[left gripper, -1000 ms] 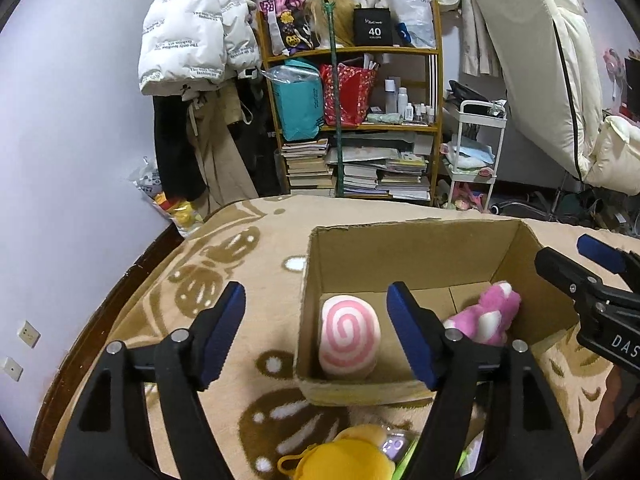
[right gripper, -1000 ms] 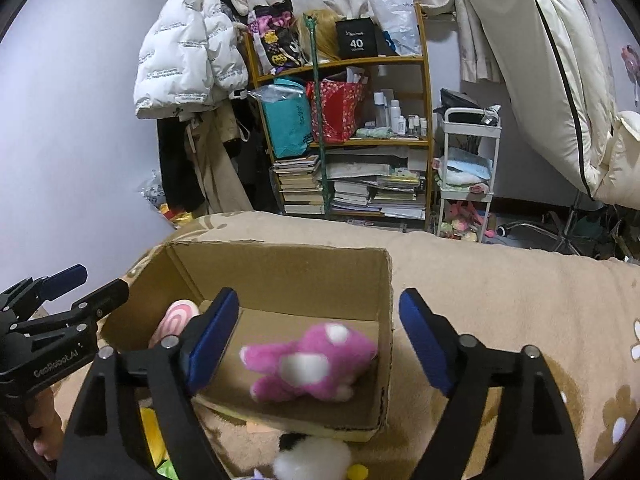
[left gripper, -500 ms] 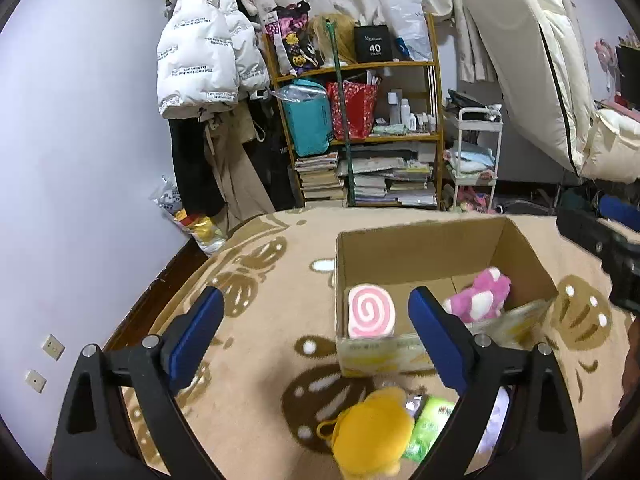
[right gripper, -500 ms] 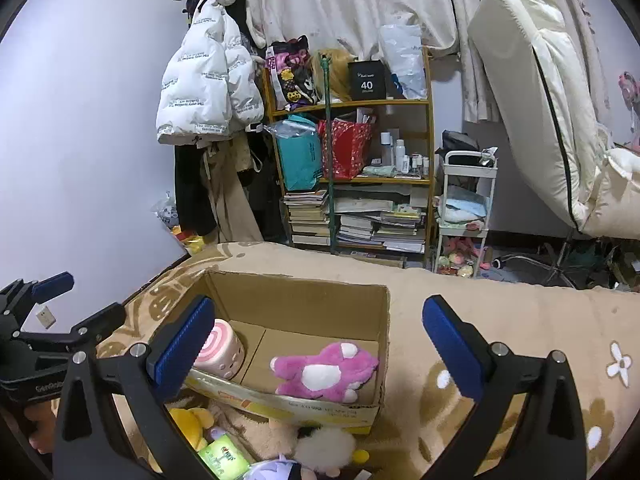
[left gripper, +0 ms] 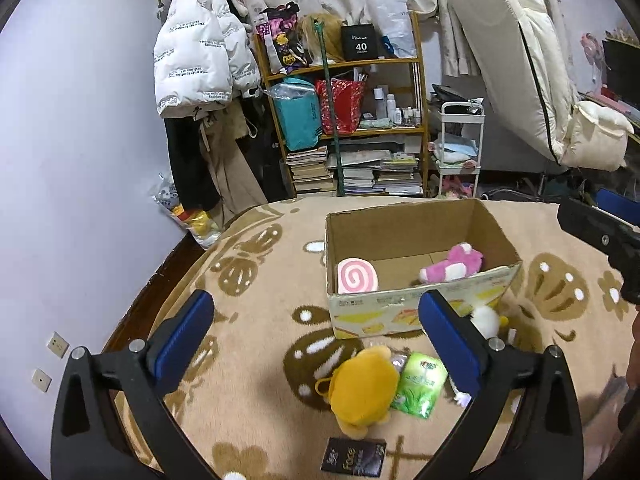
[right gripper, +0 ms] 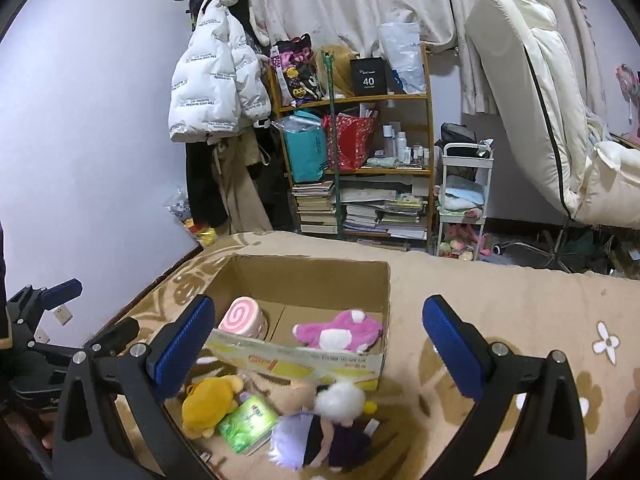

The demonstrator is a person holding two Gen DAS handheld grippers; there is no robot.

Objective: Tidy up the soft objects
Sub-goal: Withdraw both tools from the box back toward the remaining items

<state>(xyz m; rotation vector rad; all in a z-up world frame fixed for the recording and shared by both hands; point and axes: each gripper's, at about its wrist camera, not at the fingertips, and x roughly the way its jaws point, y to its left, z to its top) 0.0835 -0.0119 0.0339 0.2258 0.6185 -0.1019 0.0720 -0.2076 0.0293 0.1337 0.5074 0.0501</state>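
An open cardboard box [left gripper: 416, 312] [right gripper: 312, 360] sits on the patterned blanket. Inside it lie a pink swirl roll cushion [left gripper: 357, 277] [right gripper: 242, 317] and a pink-and-white plush [left gripper: 452, 263] [right gripper: 338, 331]. In front of the box lie a yellow plush [left gripper: 362, 388] [right gripper: 208, 402], a green tissue pack [left gripper: 419, 384] [right gripper: 248, 422], a white pom-pom plush [left gripper: 485, 320] [right gripper: 340, 398] and a lilac-haired doll [right gripper: 316, 440]. My left gripper [left gripper: 316, 340] is open and empty, above and short of the toys. My right gripper [right gripper: 318, 346] is open and empty, held above the box's front.
A small black packet [left gripper: 354, 456] lies on the blanket nearest me. The blanket's left edge [left gripper: 168, 280] drops to the wall. Behind stand a cluttered shelf [left gripper: 352, 128], a white trolley [left gripper: 460, 148], hanging coats [left gripper: 200, 64] and a propped mattress [left gripper: 516, 64].
Both grippers have pulled back and up from the box, staying open. The toys in front of the box have come into view. The two toys in the box lie still.
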